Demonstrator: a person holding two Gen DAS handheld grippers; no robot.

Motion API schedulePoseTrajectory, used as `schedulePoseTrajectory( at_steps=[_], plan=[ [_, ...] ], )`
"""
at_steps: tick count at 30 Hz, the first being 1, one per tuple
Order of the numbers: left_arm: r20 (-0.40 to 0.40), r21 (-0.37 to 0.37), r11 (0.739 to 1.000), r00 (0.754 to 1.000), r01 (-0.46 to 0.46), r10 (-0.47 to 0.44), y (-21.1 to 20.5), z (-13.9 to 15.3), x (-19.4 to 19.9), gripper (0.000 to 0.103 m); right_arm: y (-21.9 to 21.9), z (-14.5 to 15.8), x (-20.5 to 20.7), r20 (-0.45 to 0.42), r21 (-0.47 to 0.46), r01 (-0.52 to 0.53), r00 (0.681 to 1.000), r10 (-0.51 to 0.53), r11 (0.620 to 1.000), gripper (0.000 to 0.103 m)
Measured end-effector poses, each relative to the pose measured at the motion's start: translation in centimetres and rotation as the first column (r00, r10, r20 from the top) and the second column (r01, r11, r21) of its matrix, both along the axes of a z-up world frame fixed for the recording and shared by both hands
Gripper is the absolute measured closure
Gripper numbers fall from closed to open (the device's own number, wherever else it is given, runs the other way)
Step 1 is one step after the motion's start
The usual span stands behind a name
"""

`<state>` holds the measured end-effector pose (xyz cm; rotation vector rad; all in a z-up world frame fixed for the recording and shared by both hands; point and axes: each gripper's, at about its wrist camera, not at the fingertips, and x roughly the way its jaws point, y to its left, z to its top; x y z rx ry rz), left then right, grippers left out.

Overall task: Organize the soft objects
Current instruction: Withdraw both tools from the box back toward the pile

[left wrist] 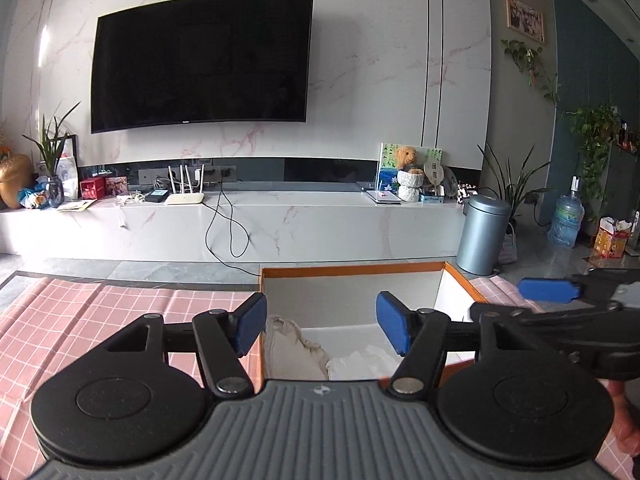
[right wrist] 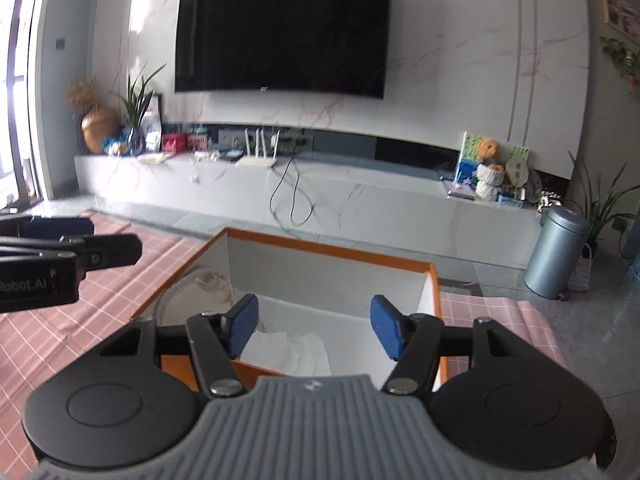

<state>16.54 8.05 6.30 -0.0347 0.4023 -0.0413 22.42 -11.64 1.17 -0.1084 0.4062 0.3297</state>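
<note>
Both sets of blue ribbed fingers (left wrist: 251,323) are standing released, nothing between them: left gripper (left wrist: 322,326) and right gripper (right wrist: 314,330) are hovering over the orange-rimmed white cardboard box (right wrist: 328,249), sitting on the pink checked cloth (left wrist: 120,304). Inside, a cream crumpled fabric bag (left wrist: 290,346) is lying at the left wall and a white crinkled soft cloth (right wrist: 288,350) just right of it. "Robot.AI" is showing on the left gripper's black body. Far wall: black curved TV (left wrist: 200,60) on glossy marble.
</note>
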Motion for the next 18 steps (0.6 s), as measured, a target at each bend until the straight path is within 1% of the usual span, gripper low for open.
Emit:
schedulePoseTrajectory(
  at_steps=[2, 4, 8, 9, 11, 13, 15, 16, 18],
  plan=[
    [-0.001, -0.007, 1.000, 1.000, 0.004, -0.004, -0.1, -0.4, -1.3, 0.029, -0.8, -0.1, -2.1, 0.023, -0.006, 0.014, 1.000, -0.014, 1.000, 0.041],
    [-0.005, -0.028, 0.999, 1.000, 0.030, -0.030, 0.0, -0.9, -2.7, 0.029, -1.5, -0.6, -4.0, 0.016, -0.015, 0.024, 1.000, -0.024, 1.000, 0.041],
    [-0.032, -0.042, 0.995, 0.996, 0.086, -0.088, -0.2, -2.6, -5.4, 0.029, -3.1, -2.3, -7.5, -0.040, 0.016, 0.040, 0.998, -0.039, 0.999, 0.041],
    [-0.044, -0.045, 0.995, 0.995, 0.088, -0.090, -0.2, -3.1, -6.0, 0.030, -3.4, -2.9, -8.3, -0.055, 0.018, 0.046, 0.997, -0.045, 0.999, 0.041],
    [-0.079, -0.075, 0.992, 0.991, 0.098, -0.103, 0.0, -4.2, -6.8, 0.031, -4.0, -4.1, -9.9, -0.076, 0.015, 0.061, 0.995, -0.059, 0.998, 0.041],
    [-0.124, -0.108, 0.988, 0.985, 0.107, -0.121, 0.1, -5.3, -7.7, 0.034, -4.4, -5.5, -11.3, -0.105, 0.011, 0.059, 0.993, -0.057, 0.998, 0.041],
    [-0.152, -0.119, 0.984, 0.977, 0.130, -0.147, -0.2, -6.3, -8.3, 0.037, -4.4, -6.7, -12.3, -0.130, -0.006, 0.057, 0.990, -0.057, 0.998, 0.041],
    [-0.167, -0.121, 0.981, 0.970, 0.155, -0.174, -0.6, -6.9, -8.7, 0.040, -4.4, -7.5, -12.8, -0.149, -0.022, 0.056, 0.987, -0.059, 0.998, 0.042],
    [-0.196, -0.115, 0.974, 0.957, 0.194, -0.214, -1.7, -7.9, -9.4, 0.046, -4.5, -8.6, -13.5, -0.184, -0.031, 0.051, 0.981, -0.056, 0.998, 0.048]
  ],
)
